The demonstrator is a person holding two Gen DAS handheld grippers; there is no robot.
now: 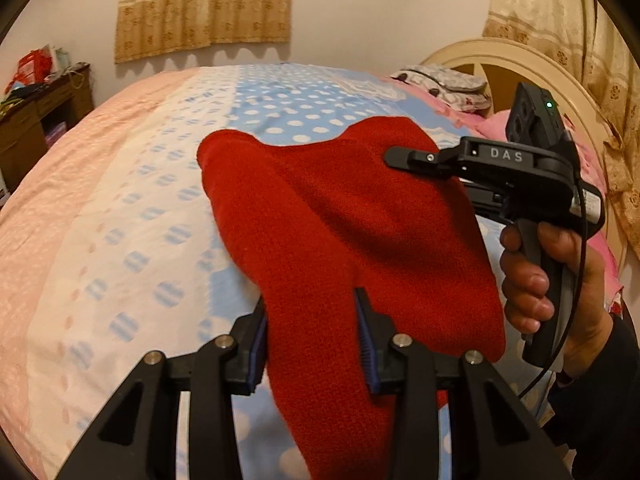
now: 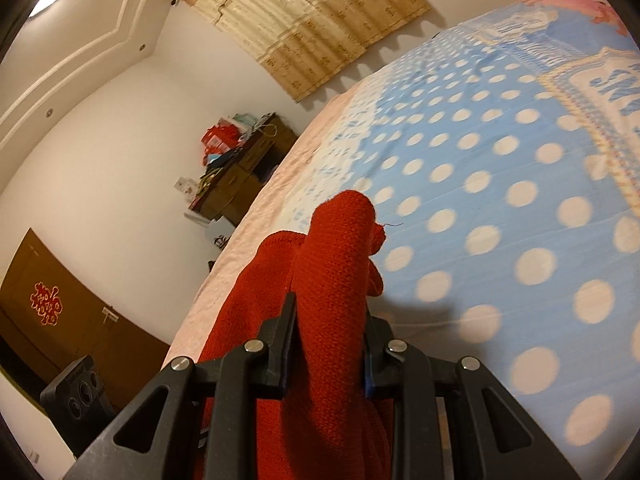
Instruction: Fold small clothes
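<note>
Left gripper (image 1: 316, 336) clamps red knit garment (image 1: 340, 216), lifted above bed (image 1: 132, 200) for folding | right gripper (image 1: 400, 157) alongside, tips on cloth | right wrist: right gripper (image 2: 330, 344) pinching bunched red knit garment (image 2: 332, 280), likely opposite edge.

Red knit garment (image 1: 340, 220) looking coarse & matt, lying on smooth cotton-like bedsheet (image 1: 120, 200); matt plastic left gripper (image 1: 312, 336).

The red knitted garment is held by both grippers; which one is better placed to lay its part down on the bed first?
Probably the right gripper: its bunched end of the red knitted garment hangs close above the polka-dot bedsheet.
</note>
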